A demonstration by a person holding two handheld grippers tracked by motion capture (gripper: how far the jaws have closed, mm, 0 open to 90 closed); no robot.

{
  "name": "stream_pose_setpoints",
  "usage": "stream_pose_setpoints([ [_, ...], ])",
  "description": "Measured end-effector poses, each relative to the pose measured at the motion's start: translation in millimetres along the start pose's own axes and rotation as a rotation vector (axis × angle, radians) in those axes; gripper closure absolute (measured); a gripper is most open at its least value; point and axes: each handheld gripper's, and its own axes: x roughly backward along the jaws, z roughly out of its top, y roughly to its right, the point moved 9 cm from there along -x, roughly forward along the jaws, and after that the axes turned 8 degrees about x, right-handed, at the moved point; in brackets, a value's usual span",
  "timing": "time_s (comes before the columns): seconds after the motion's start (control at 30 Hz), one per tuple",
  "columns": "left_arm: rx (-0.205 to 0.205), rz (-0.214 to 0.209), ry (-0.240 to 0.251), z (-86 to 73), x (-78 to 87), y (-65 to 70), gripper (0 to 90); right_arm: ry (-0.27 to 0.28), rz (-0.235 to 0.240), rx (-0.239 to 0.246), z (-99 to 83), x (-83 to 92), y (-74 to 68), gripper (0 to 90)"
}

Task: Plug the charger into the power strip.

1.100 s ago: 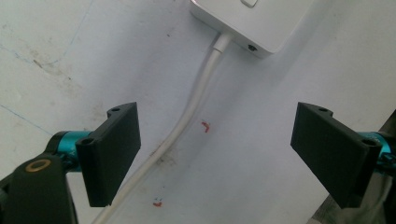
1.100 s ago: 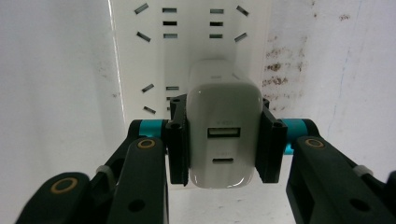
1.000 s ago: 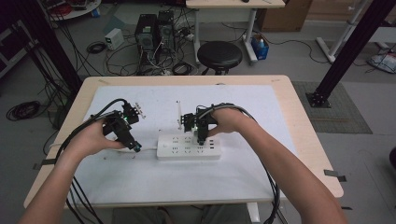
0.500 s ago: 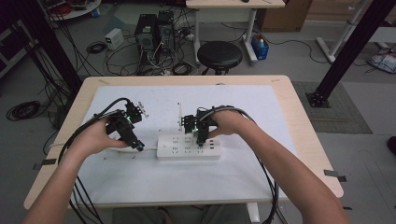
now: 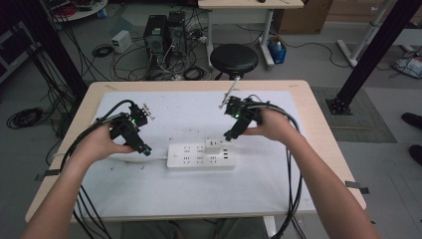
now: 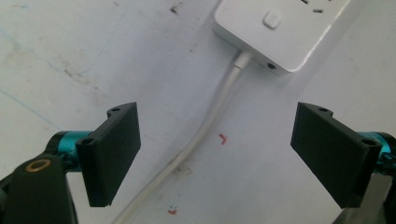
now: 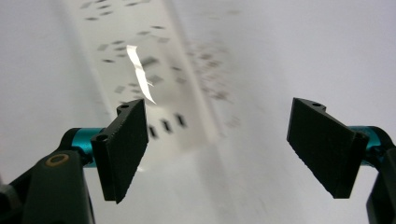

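A white power strip [image 5: 199,155] lies on the white mat [image 5: 149,194], with a small white plug [image 5: 214,146] seated in its top. My right gripper [image 5: 230,135] hovers just above and to the right of that plug; its jaws have just been opening and are open with nothing between them. In the right gripper view the gripper [image 7: 217,121] looks down on the blurred strip [image 7: 149,93]. My left gripper [image 5: 146,150] rests open at the strip's left end. In the left gripper view the strip's white cable [image 6: 201,135] runs under the open gripper [image 6: 217,116], untouched, up to the strip's end [image 6: 280,28].
The mat covers most of a wooden table [image 5: 323,149]. A black stool [image 5: 234,57] stands beyond the far edge, with computer boxes [image 5: 161,32] and loose cables on the floor. Black cables trail from both grippers towards the near edge.
My right gripper has lifted off the power strip and moved up and to the right, opening its jaws; the white plug stays in the strip. The left hand has hardly moved.
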Motion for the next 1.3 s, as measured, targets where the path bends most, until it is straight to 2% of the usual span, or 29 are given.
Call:
stream_pose_setpoints([
  [0.03, 0.007, 0.005, 0.001, 1.1, 2.8, -3.6, 15.9, 0.006, -0.047, -0.034, -7.2, 9.7, 6.6, 20.3],
  [0.07, 0.017, 0.010, 0.008, 2.5, 5.1, -6.1, 15.9, 0.009, -0.090, -0.113, -17.4, 21.5, 12.7, 20.3],
  [0.17, 0.060, 0.031, 0.045, 8.0, 14.6, -12.4, 15.9, 0.014, -0.181, -0.292, -43.4, 46.6, 27.7, 20.2],
  [0.23, 0.079, 0.049, 0.055, 10.0, 22.0, -15.8, 15.9, 0.016, -0.197, -0.424, -59.9, 58.9, 31.6, 20.2],
  [0.3, 0.080, 0.061, 0.055, 10.4, 28.3, -17.7, 15.9, 0.004, -0.214, -0.487, -75.1, 67.2, 33.7, 18.2],
  [0.4, 0.090, 0.085, 0.061, 11.5, 38.3, -19.1, 15.9, -0.039, -0.262, -0.531, -94.8, 75.2, 34.7, 17.8],
  [0.57, 0.084, 0.096, 0.067, 14.3, 49.3, -16.1, 15.9, -0.102, -0.270, -0.619, -119.7, 80.3, 31.5, 17.8],
  [0.7, 0.092, 0.103, 0.063, 16.2, 52.5, -18.0, 15.9, -0.148, -0.258, -0.655, -134.6, 83.6, 31.7, 17.7],
  [0.87, 0.105, 0.106, 0.059, 17.5, 52.5, -20.6, 15.9, -0.173, -0.251, -0.673, -144.4, 88.1, 34.2, 17.7],
  [1.07, 0.095, 0.111, 0.050, 20.2, 52.4, -19.3, 15.9, -0.202, -0.228, -0.669, -147.2, 87.2, 33.3, 17.7],
  [1.3, 0.081, 0.112, 0.012, 26.7, 51.3, -16.8, 15.9, -0.245, -0.199, -0.674, -148.9, 85.0, 33.2, 17.7],
])
